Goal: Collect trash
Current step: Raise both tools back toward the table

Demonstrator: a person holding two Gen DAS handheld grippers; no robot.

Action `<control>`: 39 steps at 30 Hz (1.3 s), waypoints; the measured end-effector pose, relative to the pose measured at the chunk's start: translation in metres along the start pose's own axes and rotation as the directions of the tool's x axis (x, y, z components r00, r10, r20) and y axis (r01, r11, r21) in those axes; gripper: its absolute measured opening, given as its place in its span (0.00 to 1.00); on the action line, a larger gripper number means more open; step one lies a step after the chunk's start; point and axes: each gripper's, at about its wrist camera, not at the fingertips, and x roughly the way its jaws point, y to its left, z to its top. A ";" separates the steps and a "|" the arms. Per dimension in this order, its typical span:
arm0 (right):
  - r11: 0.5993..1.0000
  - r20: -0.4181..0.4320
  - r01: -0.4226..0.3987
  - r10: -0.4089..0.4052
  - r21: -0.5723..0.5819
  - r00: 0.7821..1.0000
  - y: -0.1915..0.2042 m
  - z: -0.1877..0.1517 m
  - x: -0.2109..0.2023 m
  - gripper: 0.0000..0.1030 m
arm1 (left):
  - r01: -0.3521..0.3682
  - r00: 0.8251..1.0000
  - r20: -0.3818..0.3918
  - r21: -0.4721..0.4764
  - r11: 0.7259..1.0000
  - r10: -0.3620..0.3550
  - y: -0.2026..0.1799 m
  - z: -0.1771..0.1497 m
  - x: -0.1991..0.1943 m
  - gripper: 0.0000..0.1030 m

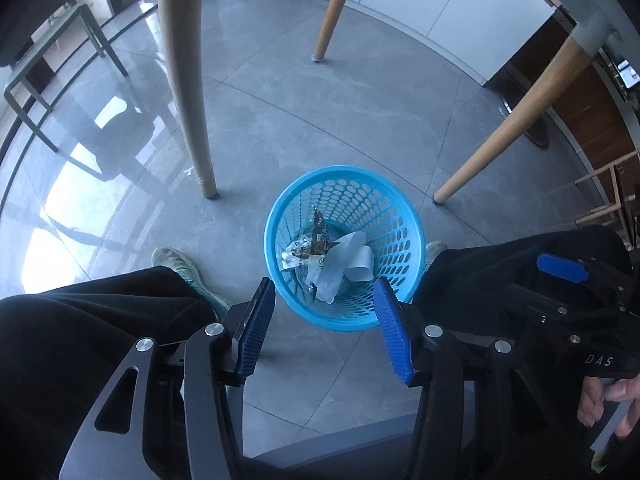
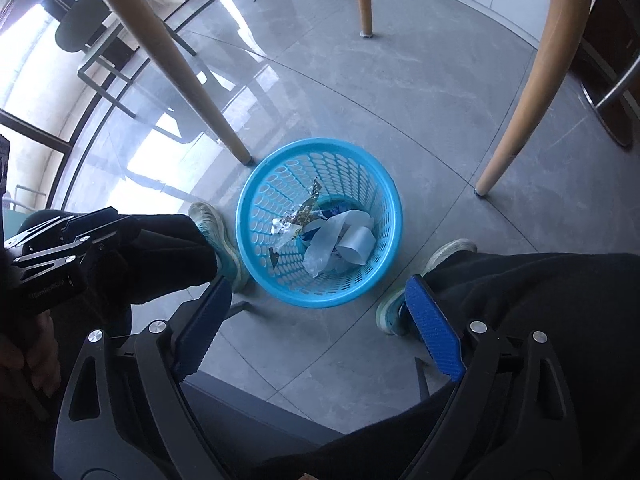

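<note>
Trash (image 1: 332, 260) lies in the blue basket (image 1: 412, 232) just ahead of my left tongs (image 1: 326, 308) and right tongs (image 2: 320, 312), both spread and empty. Wrappers look light, crinkly; I'd pinch a raised fold.

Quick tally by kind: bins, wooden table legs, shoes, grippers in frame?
Blue mesh bin: 1, trash inside
Wooden table legs: 3
Shoes: 2
Left gripper, right gripper: 2, both open
Total: 8
</note>
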 end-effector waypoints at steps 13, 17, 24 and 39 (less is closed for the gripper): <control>0.995 0.158 -0.001 0.016 -0.097 0.987 0.015 -0.051 -0.085 0.82 | 0.024 0.986 0.163 0.051 0.998 -0.032 0.008 -0.052 -0.087 0.51; 0.996 0.248 -0.024 0.046 -0.092 0.968 0.014 -0.062 -0.128 0.82 | 0.007 0.964 0.265 0.067 0.998 -0.025 0.007 -0.054 -0.128 0.52; 0.994 0.411 -0.021 0.061 -0.103 0.909 0.016 -0.057 -0.206 0.82 | 0.018 0.904 0.424 0.087 0.996 -0.053 -0.003 -0.035 -0.189 0.53; 0.998 0.631 0.063 -0.038 -0.017 0.775 -0.001 0.007 -0.289 0.82 | 0.026 0.813 0.568 0.186 0.982 -0.129 -0.046 0.023 -0.239 0.56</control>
